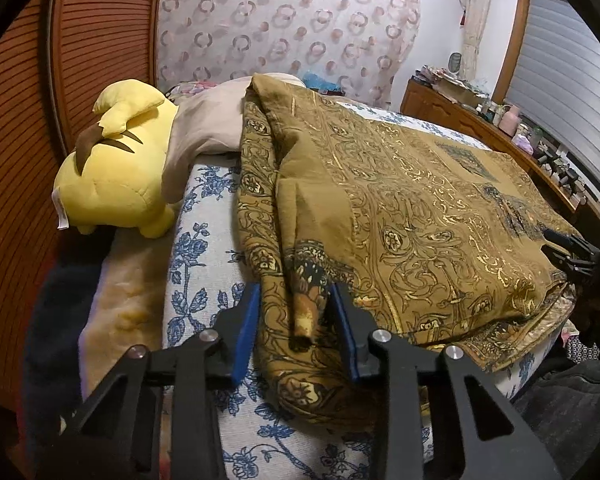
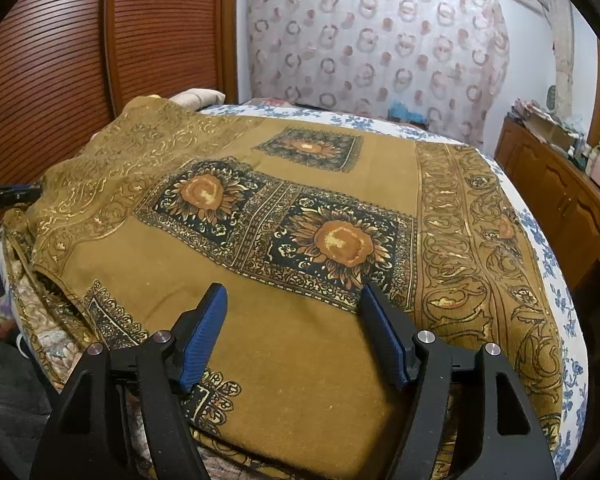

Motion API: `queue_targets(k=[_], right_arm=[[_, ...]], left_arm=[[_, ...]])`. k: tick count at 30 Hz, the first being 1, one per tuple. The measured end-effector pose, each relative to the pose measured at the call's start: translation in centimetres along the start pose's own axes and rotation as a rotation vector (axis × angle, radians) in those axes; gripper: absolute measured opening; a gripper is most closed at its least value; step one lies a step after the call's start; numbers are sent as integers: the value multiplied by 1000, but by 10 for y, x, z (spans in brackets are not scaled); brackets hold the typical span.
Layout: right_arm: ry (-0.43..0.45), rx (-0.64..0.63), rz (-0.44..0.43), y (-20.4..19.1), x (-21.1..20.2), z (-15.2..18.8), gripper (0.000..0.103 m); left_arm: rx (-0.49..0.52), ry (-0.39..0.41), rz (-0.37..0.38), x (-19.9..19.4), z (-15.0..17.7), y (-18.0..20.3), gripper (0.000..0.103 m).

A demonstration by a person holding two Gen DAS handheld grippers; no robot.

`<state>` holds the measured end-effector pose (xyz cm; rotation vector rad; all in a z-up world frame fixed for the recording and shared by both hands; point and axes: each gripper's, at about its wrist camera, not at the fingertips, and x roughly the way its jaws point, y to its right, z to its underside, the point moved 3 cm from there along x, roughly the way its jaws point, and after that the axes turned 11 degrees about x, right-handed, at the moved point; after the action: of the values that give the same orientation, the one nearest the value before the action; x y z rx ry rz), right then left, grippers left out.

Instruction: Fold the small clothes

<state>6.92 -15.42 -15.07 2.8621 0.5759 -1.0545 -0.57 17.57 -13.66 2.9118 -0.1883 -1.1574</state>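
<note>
The ochre printed garment (image 2: 300, 208) lay spread across the bed (image 1: 204, 248), partly doubled over. The left gripper (image 1: 294, 320) stood wide, straddling a rolled ridge at the garment's bed-edge side, possibly not yet touching it. The right gripper (image 2: 292, 332) hovered wide above the garment's near hem. Closing on the ridge alone could drag one layer and skew the fold.

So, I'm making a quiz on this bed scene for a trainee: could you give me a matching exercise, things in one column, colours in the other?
Things:
1. plush toy
2. patterned cloth
3. bed cover
4. left gripper pads

Colours:
a. white with blue flowers
b. blue
c. yellow
d. olive-brown with sunflower squares

Pairs: 1-c, 2-d, 3-a, 4-b
</note>
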Motion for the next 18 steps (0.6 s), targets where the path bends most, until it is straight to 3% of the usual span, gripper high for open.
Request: queue_targets(k=[10,16,18], right_arm=[[5,0,-2,2,-1,1,71],[5,0,-3,2,0,1,71],[5,0,-2,2,0,1,71]], left_arm=[[8,3,-9,2,-1,5,33],[6,10,2,2,-1,9,7],[0,24,5,1,-2,11,5]])
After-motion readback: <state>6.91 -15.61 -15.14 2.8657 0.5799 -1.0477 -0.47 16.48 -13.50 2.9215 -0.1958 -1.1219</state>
